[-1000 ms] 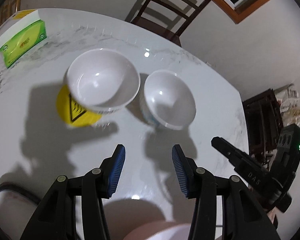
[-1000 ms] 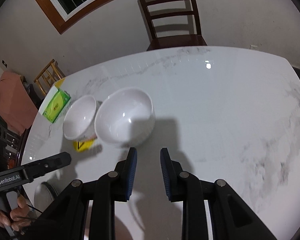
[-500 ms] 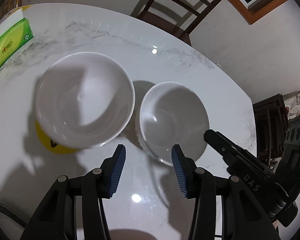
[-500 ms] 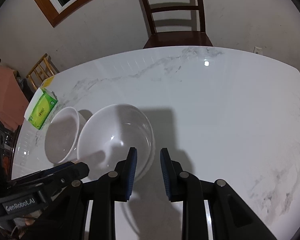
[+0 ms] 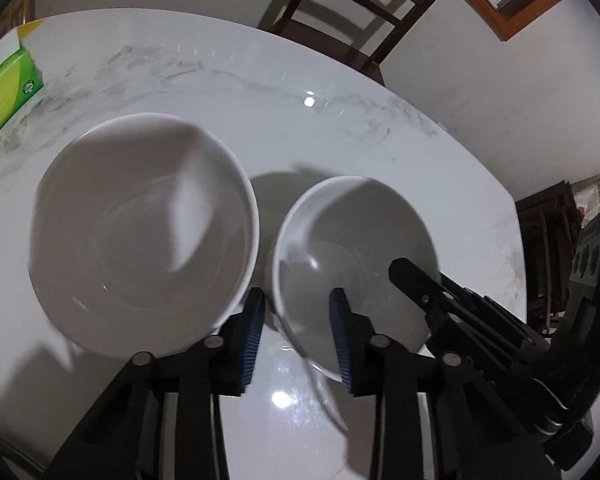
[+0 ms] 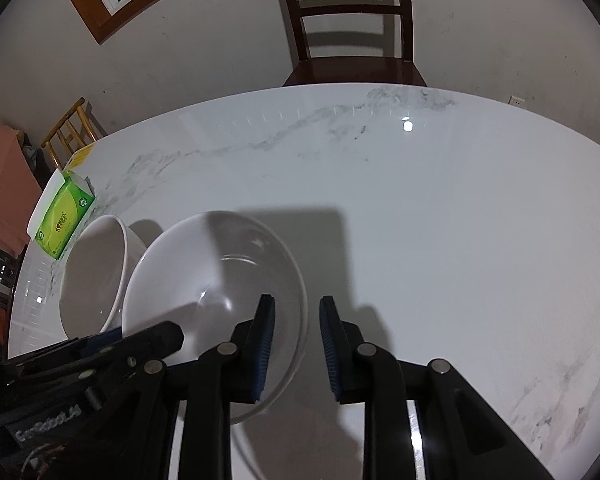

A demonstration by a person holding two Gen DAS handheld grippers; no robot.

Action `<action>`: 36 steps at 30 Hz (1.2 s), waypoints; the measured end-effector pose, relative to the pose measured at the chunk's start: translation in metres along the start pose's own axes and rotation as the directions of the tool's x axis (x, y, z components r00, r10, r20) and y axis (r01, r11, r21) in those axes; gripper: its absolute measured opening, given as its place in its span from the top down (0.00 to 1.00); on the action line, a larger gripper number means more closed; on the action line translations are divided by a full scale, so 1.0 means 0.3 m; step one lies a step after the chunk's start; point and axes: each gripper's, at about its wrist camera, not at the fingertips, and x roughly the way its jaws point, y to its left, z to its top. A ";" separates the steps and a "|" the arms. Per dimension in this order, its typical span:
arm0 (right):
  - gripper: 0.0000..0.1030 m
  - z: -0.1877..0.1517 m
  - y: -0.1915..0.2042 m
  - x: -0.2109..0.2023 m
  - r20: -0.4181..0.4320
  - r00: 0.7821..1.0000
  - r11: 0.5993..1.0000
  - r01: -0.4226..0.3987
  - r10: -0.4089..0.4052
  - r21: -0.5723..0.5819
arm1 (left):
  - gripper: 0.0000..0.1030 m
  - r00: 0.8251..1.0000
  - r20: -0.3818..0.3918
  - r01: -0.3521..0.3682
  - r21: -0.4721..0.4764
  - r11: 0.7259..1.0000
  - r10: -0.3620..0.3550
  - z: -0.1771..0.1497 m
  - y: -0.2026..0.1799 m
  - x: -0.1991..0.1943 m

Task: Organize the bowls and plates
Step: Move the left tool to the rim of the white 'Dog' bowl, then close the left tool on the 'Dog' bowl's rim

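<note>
Since the earlier frame we find both grippers lower. Left gripper (image 5: 297,300): jaws just narrowed astride small bowl's (image 5: 354,264) near rim, not yet clamped. Right gripper (image 6: 297,307): likewise, at its right rim. Large bowl (image 5: 140,236) alongside, on table (image 6: 420,220).

Two plain white bowls (image 5: 144,224) (image 5: 356,256), a white grey-veined marble desk (image 6: 420,220), a green and white box (image 6: 62,220), blue-padded black jaws.

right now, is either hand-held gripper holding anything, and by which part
Nothing is gripped yet. The left hand-held gripper and right hand-held gripper each straddle the right-hand bowl at its rim, jaws just closing, pads not pressing it.
</note>
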 end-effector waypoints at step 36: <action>0.89 -0.230 0.008 -0.277 0.045 0.999 0.998 -0.009 0.007 0.055 | 0.87 1.000 -0.025 0.002 0.123 0.992 0.001 -0.148 -0.078 -0.139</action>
